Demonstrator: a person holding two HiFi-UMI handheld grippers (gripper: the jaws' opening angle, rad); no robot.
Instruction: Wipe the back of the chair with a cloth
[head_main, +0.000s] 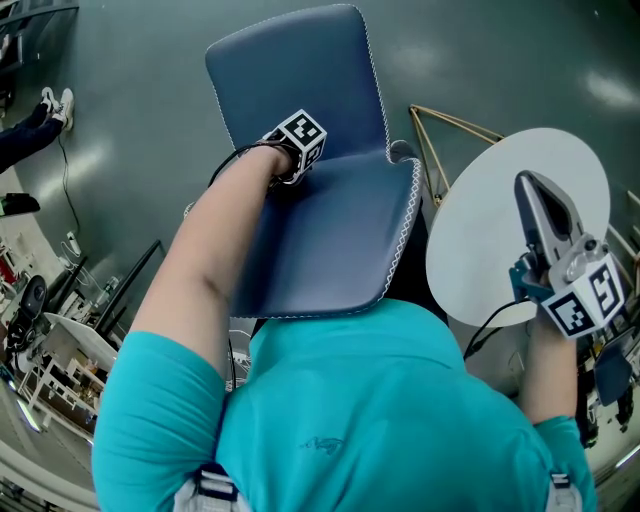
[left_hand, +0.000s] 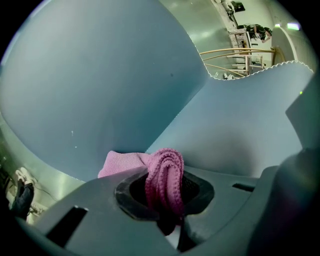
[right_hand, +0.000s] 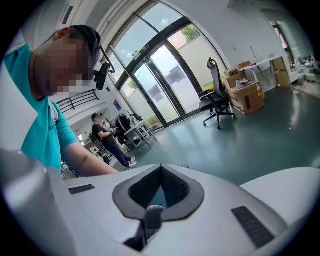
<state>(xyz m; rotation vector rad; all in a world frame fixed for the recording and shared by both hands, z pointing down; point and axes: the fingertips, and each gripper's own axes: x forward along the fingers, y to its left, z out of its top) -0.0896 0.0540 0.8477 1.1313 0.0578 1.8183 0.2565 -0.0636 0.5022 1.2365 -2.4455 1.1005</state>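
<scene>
the pink cloth (left_hand: 162, 175) is bunched into a thick fold and pinched between the jaws of the left gripper (left_hand: 164, 194), with a flatter flap spread out to its left against the blue chair (left_hand: 100, 75). it sits low on the padding, just beside the crease where the chair's two stitched panels meet; in the head view the gripper and forearm cover it, so only the marker cube shows there. judging from this, the wiping is under way rather than finished: the cloth is in hand and at the chair, but the upholstery looks equally clean everywhere, so nothing shows which part has been covered, and most of the panel above the crease lies well apart from the cloth. the right gripper (head_main: 528, 192) hangs over the round white table (head_main: 480, 260) to the right of the chair, its jaws pressed together at the tips with nothing between them, taking no part in the wipe.
</scene>
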